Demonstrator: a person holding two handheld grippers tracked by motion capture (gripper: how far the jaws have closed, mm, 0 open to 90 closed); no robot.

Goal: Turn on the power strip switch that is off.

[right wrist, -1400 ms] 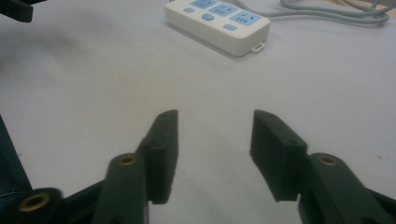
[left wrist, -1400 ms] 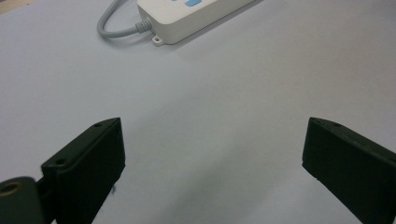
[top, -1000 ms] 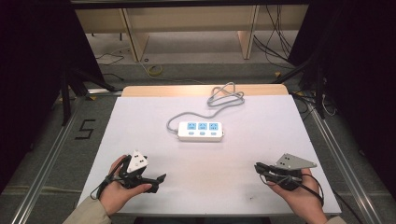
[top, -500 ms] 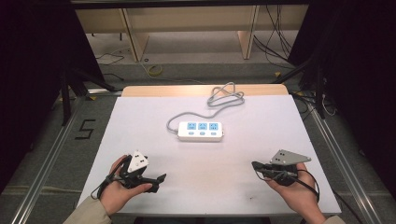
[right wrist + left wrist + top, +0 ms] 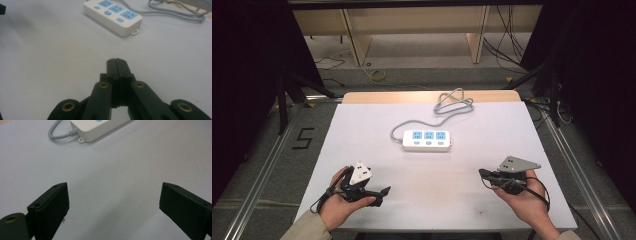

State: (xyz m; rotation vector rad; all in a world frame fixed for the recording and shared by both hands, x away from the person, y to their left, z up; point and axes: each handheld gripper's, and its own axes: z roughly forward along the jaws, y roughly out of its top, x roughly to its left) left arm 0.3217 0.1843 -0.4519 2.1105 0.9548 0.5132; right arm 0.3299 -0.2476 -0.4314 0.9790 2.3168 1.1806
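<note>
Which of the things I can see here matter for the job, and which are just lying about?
In the job:
- power strip, mid-table, untouched
- its grey cable, looped at the far edge
- left gripper, fingers wide apart
- right gripper, fingers pressed together on nothing

Lying about:
- white table
- wooden shelving behind the table
- loose cables on the floor

Left hand-held gripper [image 5: 381, 192]: held in the person's left hand [image 5: 339, 202] at the near left of the tabletop [image 5: 462, 170], jaws spread wide apart with nothing between them, pointing toward the middle. Right hand-held gripper [image 5: 483, 173]: cradled in the right hand [image 5: 524, 197] at the near right, jaws pressed flat together on nothing, pointing left. Both forearms enter from the bottom edge, well apart.
</note>
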